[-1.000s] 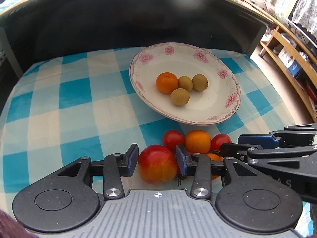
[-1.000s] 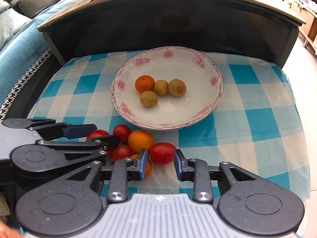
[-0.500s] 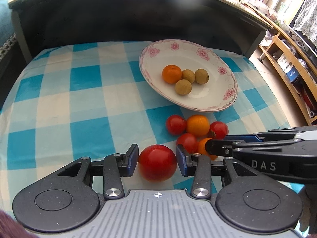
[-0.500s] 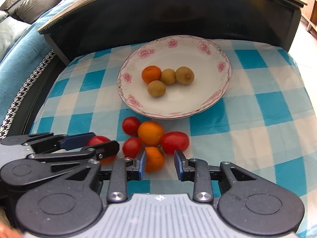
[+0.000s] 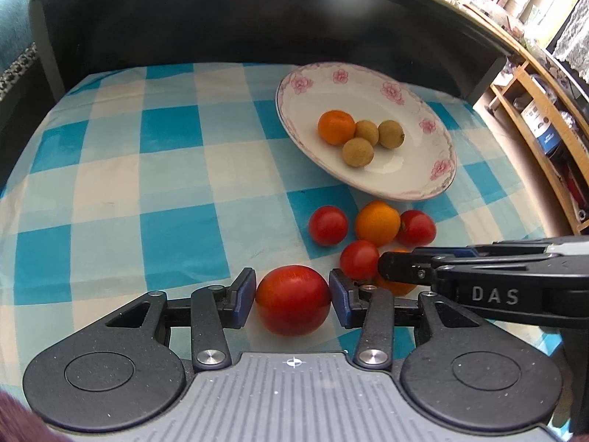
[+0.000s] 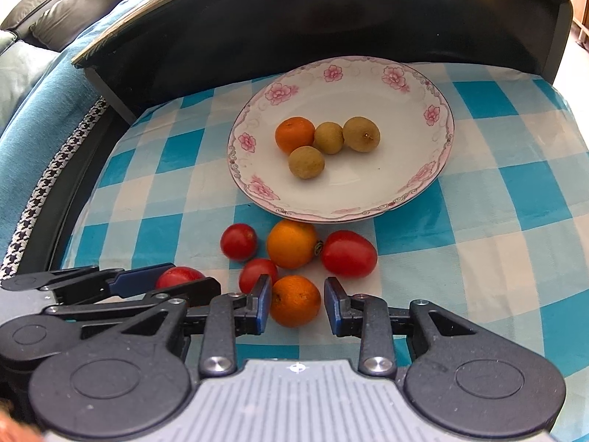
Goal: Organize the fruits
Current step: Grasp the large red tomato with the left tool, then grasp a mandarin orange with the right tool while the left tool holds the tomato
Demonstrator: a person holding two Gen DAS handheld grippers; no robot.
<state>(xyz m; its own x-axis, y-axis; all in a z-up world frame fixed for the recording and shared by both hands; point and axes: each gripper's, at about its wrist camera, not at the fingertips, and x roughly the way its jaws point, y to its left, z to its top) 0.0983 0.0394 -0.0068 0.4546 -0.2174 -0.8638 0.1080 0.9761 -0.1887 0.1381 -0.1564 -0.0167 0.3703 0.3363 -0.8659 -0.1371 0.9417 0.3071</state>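
My left gripper [image 5: 292,293] is shut on a large red tomato [image 5: 293,299], held just above the checked cloth. It also shows at the left of the right wrist view [image 6: 176,280]. My right gripper [image 6: 297,304] is open, its pads on either side of a small orange [image 6: 295,300] without touching it. Loose on the cloth lie three more red tomatoes, one being [image 6: 348,253], and another orange [image 6: 292,244]. The flowered white plate [image 6: 412,191] behind them holds one orange [image 6: 294,134] and three brown longans, such as [image 6: 306,162].
A dark curved table edge [image 6: 331,3] overhangs the back of the cloth. A sofa [image 6: 33,84] lies to the left. Wooden shelves [image 5: 545,118] stand to the right. The checked cloth [image 5: 129,169] lies left of the fruit.
My left gripper has drawn back left with the large tomato, away from the pile. My right gripper has shifted from the oval tomato to straddle the small orange.
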